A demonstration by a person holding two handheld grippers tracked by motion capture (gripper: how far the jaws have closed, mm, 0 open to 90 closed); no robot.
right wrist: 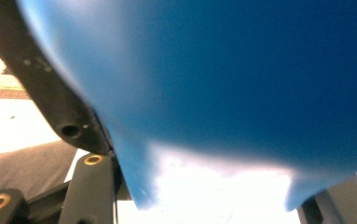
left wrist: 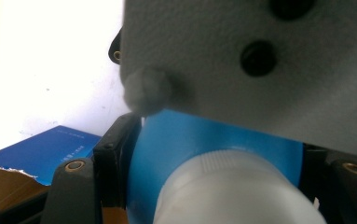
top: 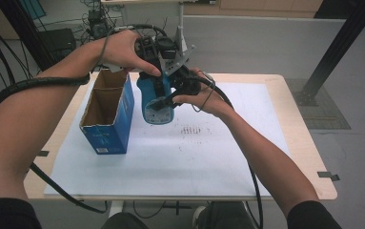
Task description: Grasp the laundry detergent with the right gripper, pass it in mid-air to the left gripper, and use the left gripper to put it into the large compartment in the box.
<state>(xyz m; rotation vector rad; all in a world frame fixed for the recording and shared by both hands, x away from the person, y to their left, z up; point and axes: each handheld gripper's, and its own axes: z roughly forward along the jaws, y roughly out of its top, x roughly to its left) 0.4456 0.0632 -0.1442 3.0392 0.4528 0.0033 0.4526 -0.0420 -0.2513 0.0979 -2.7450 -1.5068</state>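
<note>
A: Leftmost?
B: An open cardboard box (top: pixel 107 114) on the table (top: pixel 294 138).
A: The grippers?
B: The left gripper (top: pixel 152 71) clamps the blue bottle (top: pixel 155 100) above the table; its white cap (left wrist: pixel 232 191) is blurred. The right gripper (top: pixel 170 98) clamps it lower, mostly hidden.

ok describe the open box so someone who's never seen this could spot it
On the white sheet covering the table, look left of the two grippers. The blue carton stands there, top torn open, brown cardboard inside. Unlike the blue bottle held up beside it, it rests on the sheet.

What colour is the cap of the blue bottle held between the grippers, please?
White; the ribbed cap shows best in the left gripper view.
</note>
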